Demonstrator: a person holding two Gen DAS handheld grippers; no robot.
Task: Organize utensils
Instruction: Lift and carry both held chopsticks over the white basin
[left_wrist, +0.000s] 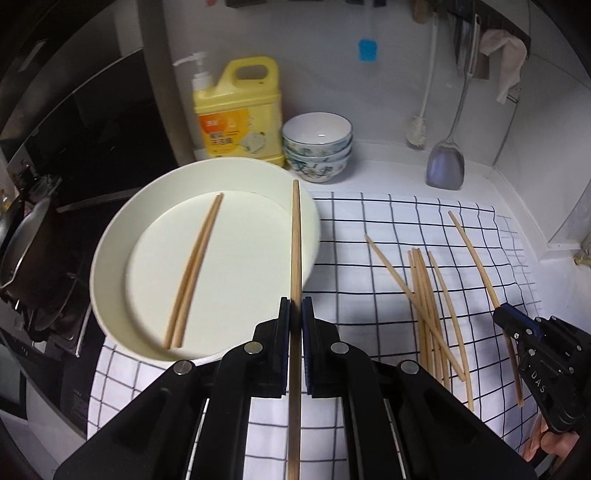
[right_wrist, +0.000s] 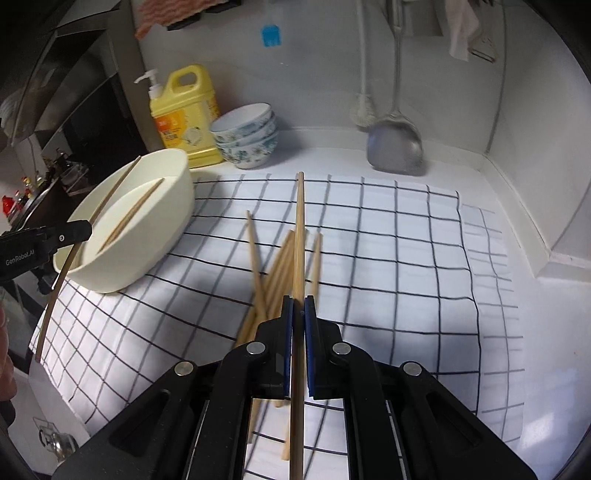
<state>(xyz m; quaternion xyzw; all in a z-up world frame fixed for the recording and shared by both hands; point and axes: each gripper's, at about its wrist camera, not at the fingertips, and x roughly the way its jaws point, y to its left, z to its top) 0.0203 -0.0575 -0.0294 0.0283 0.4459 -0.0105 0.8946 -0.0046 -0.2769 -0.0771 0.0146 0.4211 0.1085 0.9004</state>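
Chopsticks lay in three places: two inside the white tub (left_wrist: 110, 258) at ten o'clock, a loose heap (left_wrist: 430, 306) on the checked cloth (left_wrist: 351, 240) at three o'clock, and one in each gripper. The left gripper (left_wrist: 295, 314) had its fingers pinching one chopstick (left_wrist: 295, 236) beside the tub's rim; the right gripper (right_wrist: 299, 314) pinched another (right_wrist: 300, 229) above the heap. Judged mid-transfer: next, each stick needed lowering into the tub, then releasing.
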